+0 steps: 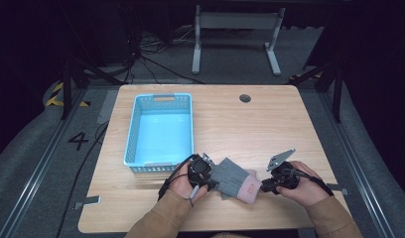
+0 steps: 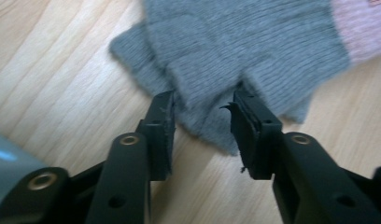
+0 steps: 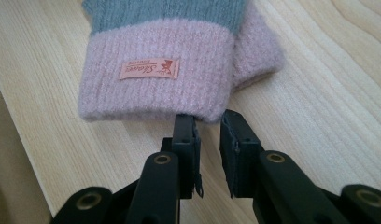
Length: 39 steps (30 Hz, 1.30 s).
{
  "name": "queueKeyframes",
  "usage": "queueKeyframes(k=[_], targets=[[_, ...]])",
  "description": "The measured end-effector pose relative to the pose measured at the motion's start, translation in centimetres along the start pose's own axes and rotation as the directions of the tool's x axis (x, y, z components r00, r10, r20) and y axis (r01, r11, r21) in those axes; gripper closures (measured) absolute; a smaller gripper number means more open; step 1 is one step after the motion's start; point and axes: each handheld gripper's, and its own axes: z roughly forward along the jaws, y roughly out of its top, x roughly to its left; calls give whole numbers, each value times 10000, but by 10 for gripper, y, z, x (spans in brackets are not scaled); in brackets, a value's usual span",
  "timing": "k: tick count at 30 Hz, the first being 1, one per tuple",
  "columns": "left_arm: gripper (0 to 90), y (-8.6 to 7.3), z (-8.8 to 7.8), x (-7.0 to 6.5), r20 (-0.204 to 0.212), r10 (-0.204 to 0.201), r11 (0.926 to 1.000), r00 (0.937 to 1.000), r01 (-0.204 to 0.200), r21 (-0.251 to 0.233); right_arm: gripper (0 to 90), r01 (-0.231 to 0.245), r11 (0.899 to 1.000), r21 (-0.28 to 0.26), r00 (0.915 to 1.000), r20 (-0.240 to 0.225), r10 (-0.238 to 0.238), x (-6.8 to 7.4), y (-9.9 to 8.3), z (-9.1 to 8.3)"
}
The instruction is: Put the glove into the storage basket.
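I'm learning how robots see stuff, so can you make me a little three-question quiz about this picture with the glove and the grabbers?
1. True or false: the grey knitted glove with a pink cuff lies inside the light blue plastic basket.
2. Which end of the glove does the right gripper face? A) the grey fingertip end B) the pink cuff with the small orange label C) neither end
3. Fill in: the left gripper has its jaws ____ around the grey end of the glove.

Key:
1. False. The glove lies on the wooden table, beside the basket.
2. B.
3. Open; grey knit shows between them.
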Motion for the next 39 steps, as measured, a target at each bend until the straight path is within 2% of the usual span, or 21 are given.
queueKeyframes(k=[7,10,13,16,21,24,32,39], targets=[[666,0,3,4,4,-294,9995,9996,294,101,785,53,10000,65,10000,38,-53,1,-1,2],[694,1,3,2,-122,-218,9997,9997,219,82,791,64,10000,77,10000,59,-64,2,0,3],[781,2,2,0,-433,-114,9999,9990,115,13,797,59,10000,79,9999,98,-60,3,0,3],[857,2,0,-2,-375,-106,9999,9992,102,-110,798,73,9999,87,9999,132,-74,4,0,2],[873,2,0,-3,-488,-29,9999,9988,23,-123,799,169,9999,18,9997,185,-169,4,1,1],[879,3,-3,-5,-473,1,9997,9989,-12,-224,848,205,9998,74,9996,210,-206,5,2,0],[882,2,-17,-12,-342,181,9985,9993,-198,-515,872,64,9998,-202,9996,284,-58,6,6,-12],[882,-2,-33,-19,-303,88,9963,9995,-114,-852,874,2,9982,-602,9994,357,19,1,12,-22]])
